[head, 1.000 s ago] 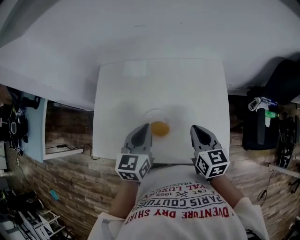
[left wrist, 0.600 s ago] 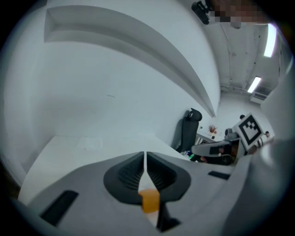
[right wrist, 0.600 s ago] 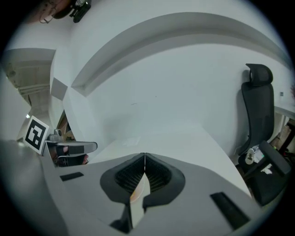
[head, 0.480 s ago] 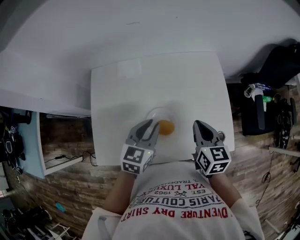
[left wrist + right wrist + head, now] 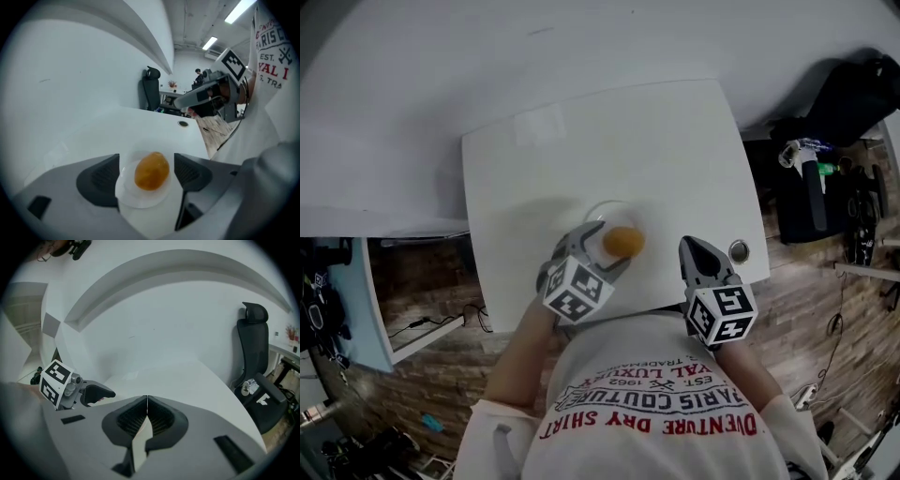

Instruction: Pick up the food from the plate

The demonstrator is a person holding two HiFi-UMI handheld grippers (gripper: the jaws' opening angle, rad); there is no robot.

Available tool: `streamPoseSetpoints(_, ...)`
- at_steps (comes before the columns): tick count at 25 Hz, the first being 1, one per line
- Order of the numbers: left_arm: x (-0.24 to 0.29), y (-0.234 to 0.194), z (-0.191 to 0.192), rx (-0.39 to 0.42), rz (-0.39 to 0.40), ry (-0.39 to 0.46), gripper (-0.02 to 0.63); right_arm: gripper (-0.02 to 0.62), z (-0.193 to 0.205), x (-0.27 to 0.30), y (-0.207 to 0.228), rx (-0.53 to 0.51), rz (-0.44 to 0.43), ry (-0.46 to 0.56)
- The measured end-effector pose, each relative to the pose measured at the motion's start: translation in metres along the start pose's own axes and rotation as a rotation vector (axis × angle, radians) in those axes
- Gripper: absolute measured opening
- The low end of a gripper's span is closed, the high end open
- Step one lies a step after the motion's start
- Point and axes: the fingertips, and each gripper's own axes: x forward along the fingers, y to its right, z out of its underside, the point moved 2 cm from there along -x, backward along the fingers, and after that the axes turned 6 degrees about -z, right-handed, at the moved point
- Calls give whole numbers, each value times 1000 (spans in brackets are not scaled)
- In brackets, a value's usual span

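An orange, egg-shaped piece of food [image 5: 151, 170] lies on a small white plate [image 5: 140, 199] near the front of the white table [image 5: 666, 159]. My left gripper [image 5: 146, 174] reaches down over the plate. Its jaws have just been opening and now stand wide on either side of the food, pads [image 5: 99, 179] apart from it. In the head view the food [image 5: 622, 241] sits just ahead of the left gripper [image 5: 602, 253]. My right gripper [image 5: 147, 401] is shut on nothing; the head view shows it [image 5: 701, 260] to the right of the plate, near the table's front edge.
A round cable hole [image 5: 738, 250] is set in the table close to the right gripper. A black office chair [image 5: 253, 348] and a dark bag with bottles [image 5: 820, 187] stand past the table's right side. A white wall runs along the far side.
The left gripper has dropped toward the plate, rolled, and opened from shut so the food now lies between its jaws. The right gripper has shifted only slightly.
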Motion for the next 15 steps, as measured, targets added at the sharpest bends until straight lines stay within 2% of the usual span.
streamPoseSetpoints(3,17,7,6,66,62,-59,363,14,10,-2,5,14,9,-23)
streamPoseSetpoints(8,38,26,12,68,223,-138,377,14,26,-8,10,48,18,-53)
streamPoseSetpoints(11,51,30,16,135,242,-192,380,14,31,-11,12,58,18,-67)
streamPoseSetpoints(15,68,29,22,176,240,-244,383,14,37,-14,16,73,18,-77)
